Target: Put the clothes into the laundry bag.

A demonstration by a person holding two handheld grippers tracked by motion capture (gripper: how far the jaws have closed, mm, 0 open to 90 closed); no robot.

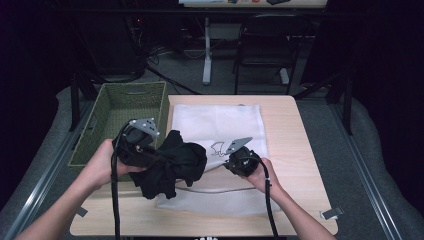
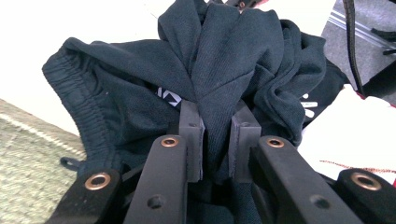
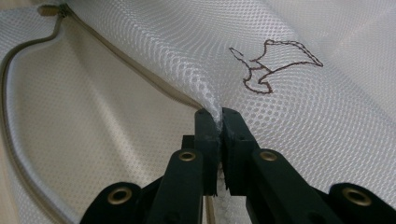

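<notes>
A bunched black garment (image 1: 175, 162) with an elastic waistband (image 2: 81, 100) hangs over the table's left half. My left gripper (image 2: 218, 122) is shut on a fold of its cloth and holds it above the white mesh bag (image 1: 220, 125). The mesh bag lies flat on the table and bears a small dark stitched outline (image 3: 268, 65). My right gripper (image 3: 219, 116) is shut on the bag's upper layer beside its zipper edge (image 3: 140, 74) and lifts it, so the mouth gapes and the inside (image 3: 84, 130) shows. In the high view my right gripper (image 1: 227, 159) sits just right of the garment.
A green woven basket (image 1: 117, 107) stands against the table's left edge, beside my left hand. The wooden table (image 1: 295, 150) has bare surface right of the bag. A black chair (image 1: 265, 45) and a desk leg (image 1: 207, 50) stand beyond the far edge.
</notes>
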